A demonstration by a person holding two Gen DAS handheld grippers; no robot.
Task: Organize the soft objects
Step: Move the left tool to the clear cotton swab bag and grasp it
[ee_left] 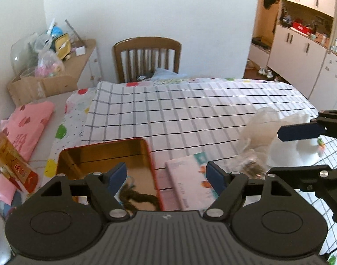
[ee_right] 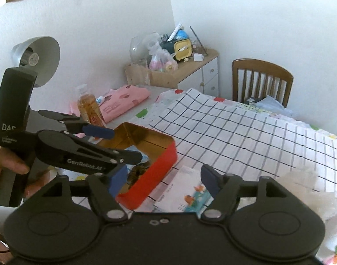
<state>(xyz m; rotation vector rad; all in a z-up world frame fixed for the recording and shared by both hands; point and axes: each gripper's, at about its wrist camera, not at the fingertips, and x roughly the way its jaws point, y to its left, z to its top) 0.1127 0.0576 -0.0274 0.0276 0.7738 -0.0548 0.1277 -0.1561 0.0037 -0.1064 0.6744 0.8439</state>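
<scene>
A brown braided soft piece (ee_left: 138, 199) lies inside the red tin (ee_left: 154, 172), at six o'clock on the checked cloth (ee_left: 190, 110). The left gripper (ee_left: 166, 176), marked "GenRobot.AI", hangs over it, jaws spread, empty. The right gripper (ee_right: 161, 180) at three o'clock is likewise spread, empty.

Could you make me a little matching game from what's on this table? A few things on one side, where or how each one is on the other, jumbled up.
Things:
1. red tin
2. brown braided cord
3. pink cloth
4. oil bottle

Places or states:
A. folded, near the table's far corner by the wall
B. lying inside the tin
C. standing upright beside the pink cloth
D. open, gold inside, on the checked tablecloth

Pairs: 1-D, 2-B, 3-A, 4-C
</scene>
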